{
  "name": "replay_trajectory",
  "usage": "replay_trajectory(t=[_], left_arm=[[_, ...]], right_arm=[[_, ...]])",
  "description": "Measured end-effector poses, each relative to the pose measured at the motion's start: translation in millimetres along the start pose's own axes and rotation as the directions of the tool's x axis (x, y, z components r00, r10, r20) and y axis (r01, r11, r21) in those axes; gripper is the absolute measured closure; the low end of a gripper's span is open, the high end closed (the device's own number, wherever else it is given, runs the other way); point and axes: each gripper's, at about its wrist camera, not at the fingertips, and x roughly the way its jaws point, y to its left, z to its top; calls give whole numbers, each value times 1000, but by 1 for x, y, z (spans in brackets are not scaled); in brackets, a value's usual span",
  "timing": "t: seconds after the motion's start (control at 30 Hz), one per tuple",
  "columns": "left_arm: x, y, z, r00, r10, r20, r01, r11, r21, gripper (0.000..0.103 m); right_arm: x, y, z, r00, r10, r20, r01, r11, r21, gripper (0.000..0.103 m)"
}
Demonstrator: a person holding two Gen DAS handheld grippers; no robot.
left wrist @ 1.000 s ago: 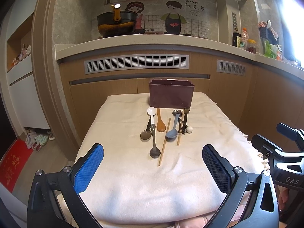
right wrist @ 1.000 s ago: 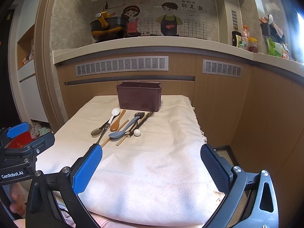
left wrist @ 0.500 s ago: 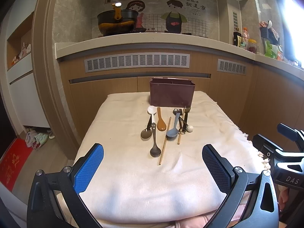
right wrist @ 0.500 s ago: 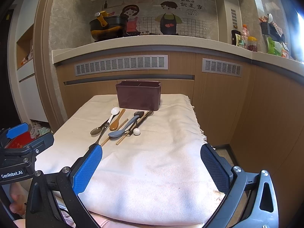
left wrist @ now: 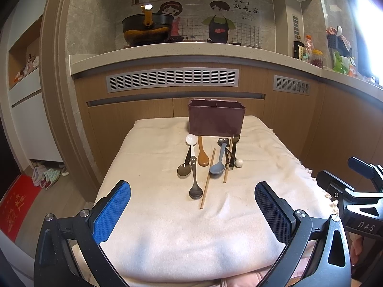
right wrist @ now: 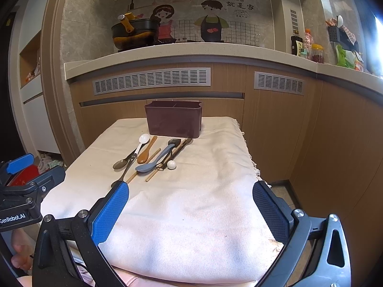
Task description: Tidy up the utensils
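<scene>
A dark maroon utensil holder [left wrist: 216, 119] [right wrist: 174, 118] with a divider stands at the far end of the cloth-covered table [left wrist: 167, 227]. In front of it lie several utensils: a white spoon [left wrist: 191, 141], a wooden spoon [left wrist: 203, 155], a blue spoon [left wrist: 218, 163] [right wrist: 153, 161], dark metal spoons [left wrist: 195, 181], wooden chopsticks [left wrist: 207, 179] and a white ball-ended piece [left wrist: 239, 163]. My left gripper [left wrist: 191, 212] hovers open over the near part of the cloth, well short of the utensils. My right gripper [right wrist: 190, 211] is open too, nearer the table's right side.
A kitchen counter [left wrist: 191, 50] with a black wok [left wrist: 147, 27] runs behind the table. Jars and bottles [left wrist: 308, 52] stand at the right. Wooden cabinets close the far side. A red mat [left wrist: 16, 205] and slippers lie on the floor at the left.
Both views have shifted very slightly; the utensils and holder lie where they were. Both grippers remain open.
</scene>
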Motion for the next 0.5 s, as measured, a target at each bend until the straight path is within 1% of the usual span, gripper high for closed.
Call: replay_trajectory(t=[0.1,0.27,0.4,0.5], left_arm=[[1,0,1,1000,-18,-5,18,1000,6,0],[12,2,8,998,-46,-34,46,999,15,0],[29,7,22,997,-69,-45,68,997,-23,0],[42,12,37,997,-73,-25,72,997,-38,0]], right_arm=[[1,0,1,1000,-3,-4,3,1000,1,0],[7,-1,5,1000,-5,-12,5,1000,-8,0],[19,-2,21,999,-33,17,34,999,-24,0],[34,0,38,999,-35,31,36,999,-37,0]])
